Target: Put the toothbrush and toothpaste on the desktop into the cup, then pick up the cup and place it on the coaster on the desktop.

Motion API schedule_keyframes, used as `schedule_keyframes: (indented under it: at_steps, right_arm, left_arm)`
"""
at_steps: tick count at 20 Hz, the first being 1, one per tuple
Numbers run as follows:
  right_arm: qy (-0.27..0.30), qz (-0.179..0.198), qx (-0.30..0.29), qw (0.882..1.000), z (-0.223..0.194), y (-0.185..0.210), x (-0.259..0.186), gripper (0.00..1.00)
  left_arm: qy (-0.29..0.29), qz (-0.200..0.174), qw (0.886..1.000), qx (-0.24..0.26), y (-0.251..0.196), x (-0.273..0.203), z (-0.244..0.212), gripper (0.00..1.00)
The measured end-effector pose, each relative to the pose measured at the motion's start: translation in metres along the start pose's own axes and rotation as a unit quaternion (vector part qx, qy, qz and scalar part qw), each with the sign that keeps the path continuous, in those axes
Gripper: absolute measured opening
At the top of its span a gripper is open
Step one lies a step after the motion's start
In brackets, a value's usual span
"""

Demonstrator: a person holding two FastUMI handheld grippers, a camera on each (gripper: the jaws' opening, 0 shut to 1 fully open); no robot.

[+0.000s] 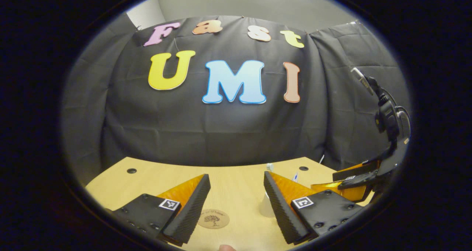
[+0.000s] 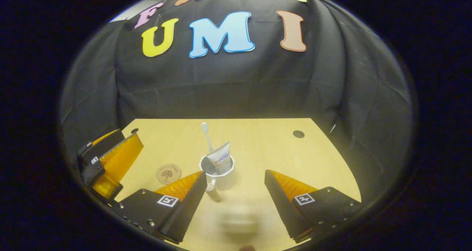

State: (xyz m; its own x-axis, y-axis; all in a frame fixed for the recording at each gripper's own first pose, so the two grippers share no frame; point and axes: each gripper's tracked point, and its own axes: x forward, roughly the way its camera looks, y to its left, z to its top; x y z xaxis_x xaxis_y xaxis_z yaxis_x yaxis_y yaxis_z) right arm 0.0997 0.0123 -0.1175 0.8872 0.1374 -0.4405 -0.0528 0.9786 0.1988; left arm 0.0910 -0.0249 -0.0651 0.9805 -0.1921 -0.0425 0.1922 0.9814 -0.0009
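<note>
In the right gripper view a white cup [image 2: 222, 179] stands upright on the wooden desktop [image 2: 280, 151]. A toothpaste tube [image 2: 220, 158] and a white toothbrush [image 2: 205, 132] stick out of it. My right gripper [image 2: 235, 173] is open, just short of the cup, which sits toward its left finger. A round brown coaster [image 2: 168, 173] lies left of the cup. My left gripper [image 1: 236, 177] is open with nothing in it, above the coaster [image 1: 213, 218]. Its right finger hides most of the cup [image 1: 266, 206]; the toothbrush head [image 1: 270, 166] shows above it.
The left gripper [image 2: 110, 158] hangs at the left of the right gripper view, beside the coaster. The right gripper [image 1: 354, 182] sits at the table's right edge in the left gripper view. Dark round holes [image 2: 298, 134] mark the desktop's far corners. Black cloth closes the back.
</note>
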Motion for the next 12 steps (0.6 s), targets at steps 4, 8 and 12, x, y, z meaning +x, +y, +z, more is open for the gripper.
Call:
schedule_keyframes:
  at_steps: [4, 8, 12]
  right_arm:
    - [0.016, 0.01, 0.003, 1.0, 0.002, 0.01, 0.006, 0.98]
    - [0.07, 0.016, 0.027, 0.997, -0.003, 0.02, 0.024, 0.98]
    - [0.151, 0.007, 0.025, 0.988, -0.027, 0.027, 0.04, 0.98]
  left_arm:
    - [-0.005, 0.013, 1.0, 0.008, 0.012, -0.011, 0.011, 0.94]
    - [0.003, 0.0, 1.0, -0.013, 0.012, -0.016, 0.012, 0.95]
    - [0.008, 0.001, 1.0, -0.018, 0.022, -0.014, 0.009, 0.95]
